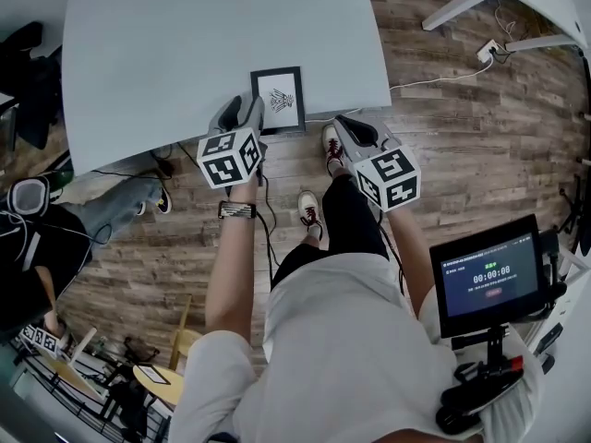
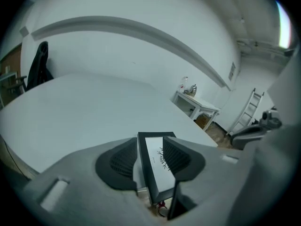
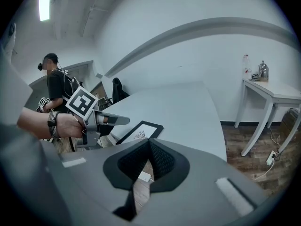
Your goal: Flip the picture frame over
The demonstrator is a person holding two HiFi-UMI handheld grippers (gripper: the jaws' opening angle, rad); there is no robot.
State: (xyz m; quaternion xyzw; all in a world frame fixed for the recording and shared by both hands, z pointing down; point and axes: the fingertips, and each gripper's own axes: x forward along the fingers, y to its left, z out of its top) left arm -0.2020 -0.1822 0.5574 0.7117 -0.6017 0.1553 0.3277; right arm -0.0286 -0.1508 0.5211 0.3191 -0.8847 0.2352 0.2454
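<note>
So the picture frame point(image 1: 279, 100) is lying flat and face up on the bench point(image 1: 185, 53), right at the near edge. Its closest end looks like it sits on the lip or pokes a hair over it. It's a black frame around a white sheet with a small dark drawing. There's a tiny line of print under the drawing, but it's way too small to read.

The only writing I can actually make out is on the screen point(image 1: 489, 280) at lower right, which shows a timer at 00:00:00. The marker cubes point(image 1: 231, 158) only carry black-and-white square patterns, no words.

The left claw point(image 1: 247, 111) is at the frame's near-left corner with its jaws spread apart. In the left gripper view the frame runs between the pads, with a sliver of gap on one side, so it's not clamped. The right claw point(image 3: 149, 145) is pinched closed on nothing and hangs off the bench edge over the wood floor point(image 1: 443, 109), near the frame's right side.

There's lots of plain bench top behind the frame and to its left, and the bench's right edge isn't far off.
</note>
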